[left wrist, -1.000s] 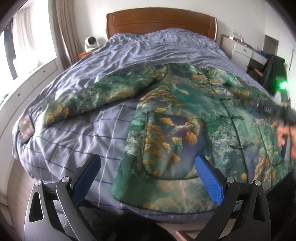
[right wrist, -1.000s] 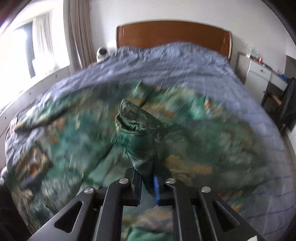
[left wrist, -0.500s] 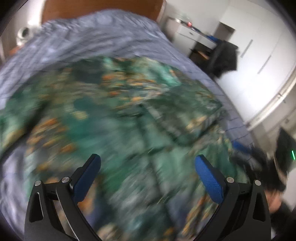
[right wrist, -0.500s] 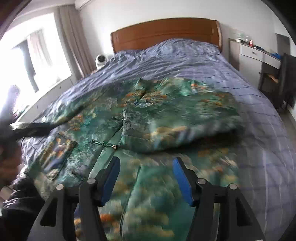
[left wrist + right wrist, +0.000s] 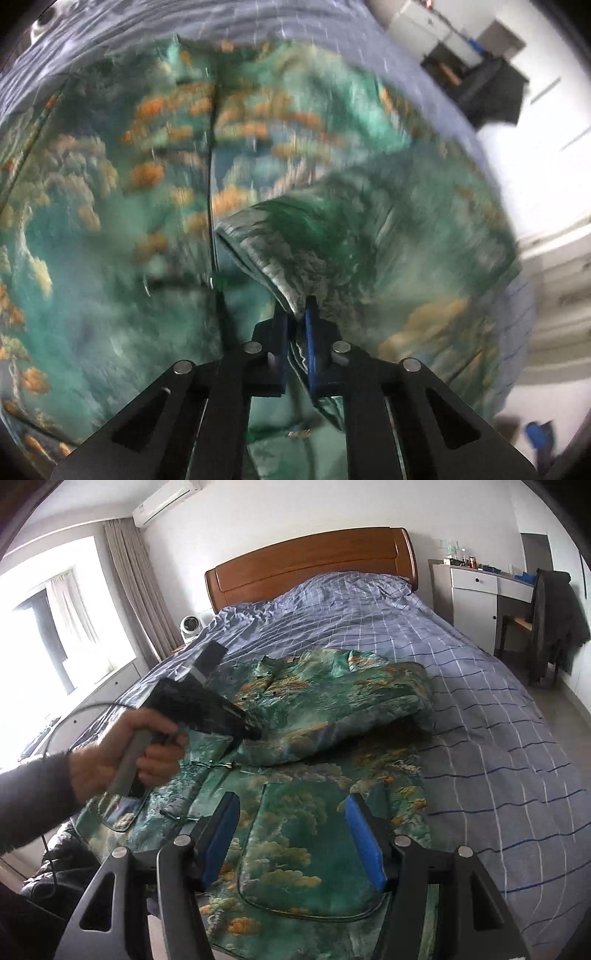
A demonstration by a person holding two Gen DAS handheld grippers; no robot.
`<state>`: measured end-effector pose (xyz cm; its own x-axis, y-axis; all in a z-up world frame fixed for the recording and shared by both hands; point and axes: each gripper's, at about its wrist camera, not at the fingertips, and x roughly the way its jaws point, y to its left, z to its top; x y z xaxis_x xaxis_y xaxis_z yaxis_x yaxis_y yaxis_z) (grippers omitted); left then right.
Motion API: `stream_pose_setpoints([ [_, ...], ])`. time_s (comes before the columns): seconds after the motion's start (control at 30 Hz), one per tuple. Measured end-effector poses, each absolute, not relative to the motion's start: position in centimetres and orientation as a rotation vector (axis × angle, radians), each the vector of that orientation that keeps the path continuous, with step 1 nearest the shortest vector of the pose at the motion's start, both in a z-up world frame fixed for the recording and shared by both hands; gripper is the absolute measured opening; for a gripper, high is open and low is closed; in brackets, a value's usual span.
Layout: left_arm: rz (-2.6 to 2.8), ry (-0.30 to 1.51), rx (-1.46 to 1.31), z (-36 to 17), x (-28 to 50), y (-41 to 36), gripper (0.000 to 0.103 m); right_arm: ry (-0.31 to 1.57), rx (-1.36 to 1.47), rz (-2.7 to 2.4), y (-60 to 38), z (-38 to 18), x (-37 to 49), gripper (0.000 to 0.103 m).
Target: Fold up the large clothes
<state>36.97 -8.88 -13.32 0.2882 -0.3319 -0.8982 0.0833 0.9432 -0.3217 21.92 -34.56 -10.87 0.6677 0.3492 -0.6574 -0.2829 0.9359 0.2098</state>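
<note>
Right wrist view: jacket (image 5: 325,709) on bed (image 5: 480,686), right sleeve folded across. Left gripper (image 5: 296,317) pinches that sleeve; right gripper (image 5: 291,834) wide, empty. Left sleeve, body remain.

bedroom | bed (image 5: 480,686) | wooden headboard (image 5: 314,565) | curtains (image 5: 136,590)

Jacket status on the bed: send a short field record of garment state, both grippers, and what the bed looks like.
garment: green landscape-print jacket lying on the bed, front up
fold state: right sleeve folded in across the chest
left gripper: jaws closed, pinching the sleeve's end
right gripper: jaws wide open, empty, above the lower hem pocket
left hand: gripping its tool handle
bed: blue checked duvet, wooden headboard
</note>
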Motion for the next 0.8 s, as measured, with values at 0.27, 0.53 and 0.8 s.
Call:
stream_pose_setpoints([
  [0.27, -0.174, 1.083, -0.218, -7.8, 42.5, -3.7, 0.006, 0.743, 0.010, 0.290, -37.8, -10.1, 28.1, 0.061],
  [0.53, -0.150, 1.165, -0.215, -13.8, 43.2, -3.3, 0.007, 0.806, -0.073, 0.265, -38.1, -12.3, 43.7, 0.061],
  [0.8, -0.160, 1.154, -0.203, -16.7, 42.7, -3.7, 0.008, 0.942, -0.037, 0.283, -36.0, -18.3, 55.7, 0.061],
])
